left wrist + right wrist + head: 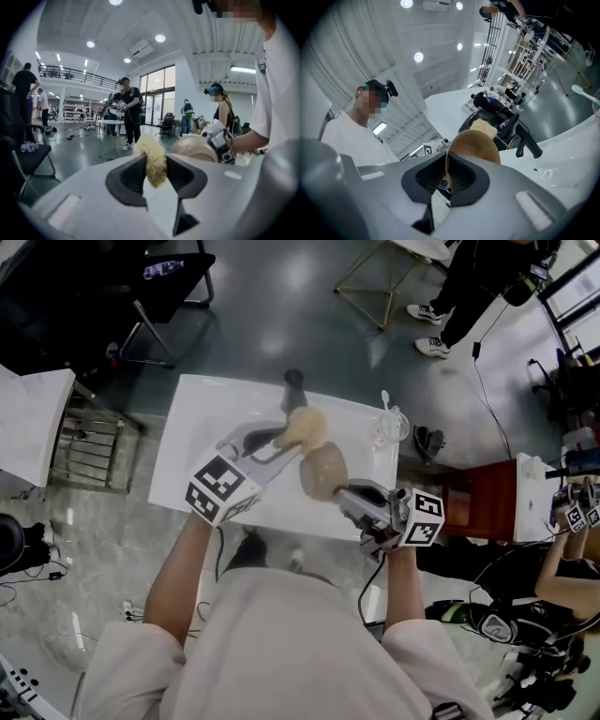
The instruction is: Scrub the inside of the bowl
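Fingers (126, 180) of left gripper (155, 169) pinch a fluffy scrubber (152, 154); right gripper (447, 177) clamps a thin-walled tan bowl (477, 143).

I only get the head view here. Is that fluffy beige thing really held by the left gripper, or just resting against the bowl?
Observer: Held. The left gripper view shows the left gripper with its jaws clamped on the scrubber, a yellowish fibrous pad.
Visitor: And the bowl?
Observer: The right gripper view shows the right gripper pinching the rim of the bowl, one jaw on each side of the wall.
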### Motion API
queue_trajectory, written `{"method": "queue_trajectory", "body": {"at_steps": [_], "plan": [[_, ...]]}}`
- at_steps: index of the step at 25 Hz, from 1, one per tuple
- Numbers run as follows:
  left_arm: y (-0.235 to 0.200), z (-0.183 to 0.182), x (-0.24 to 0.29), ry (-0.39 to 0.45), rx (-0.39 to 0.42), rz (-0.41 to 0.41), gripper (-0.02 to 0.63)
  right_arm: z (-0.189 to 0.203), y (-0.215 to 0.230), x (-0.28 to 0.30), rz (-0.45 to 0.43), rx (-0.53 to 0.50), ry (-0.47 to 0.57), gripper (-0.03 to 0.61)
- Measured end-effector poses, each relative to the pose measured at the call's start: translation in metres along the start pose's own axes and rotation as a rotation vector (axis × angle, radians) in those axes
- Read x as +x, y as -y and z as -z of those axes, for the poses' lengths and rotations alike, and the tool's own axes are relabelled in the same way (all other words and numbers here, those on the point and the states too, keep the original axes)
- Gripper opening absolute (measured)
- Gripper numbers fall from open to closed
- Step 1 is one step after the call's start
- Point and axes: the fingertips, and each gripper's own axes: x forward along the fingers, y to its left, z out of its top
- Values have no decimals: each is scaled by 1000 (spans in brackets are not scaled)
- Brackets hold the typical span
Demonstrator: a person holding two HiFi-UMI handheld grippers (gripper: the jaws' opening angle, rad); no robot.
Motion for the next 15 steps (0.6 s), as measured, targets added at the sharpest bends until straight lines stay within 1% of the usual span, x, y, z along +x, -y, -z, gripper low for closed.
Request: {"method": "queue_trajectory", "body": {"at_steps": [2,5,10,15], "plan": [[-2,10,0,-18,-10,3,117,-11,2,-3,-13,15,62,20],[5,22,2,-41,-21,22,117,-29,8,-7,-15,36,152,20],[14,34,3,-47,-80,27,117,-49,20,-8,9,76,266,20],[24,40,1,-67,-91,44,117,-58,34,-12,61,102,350,20]]}}
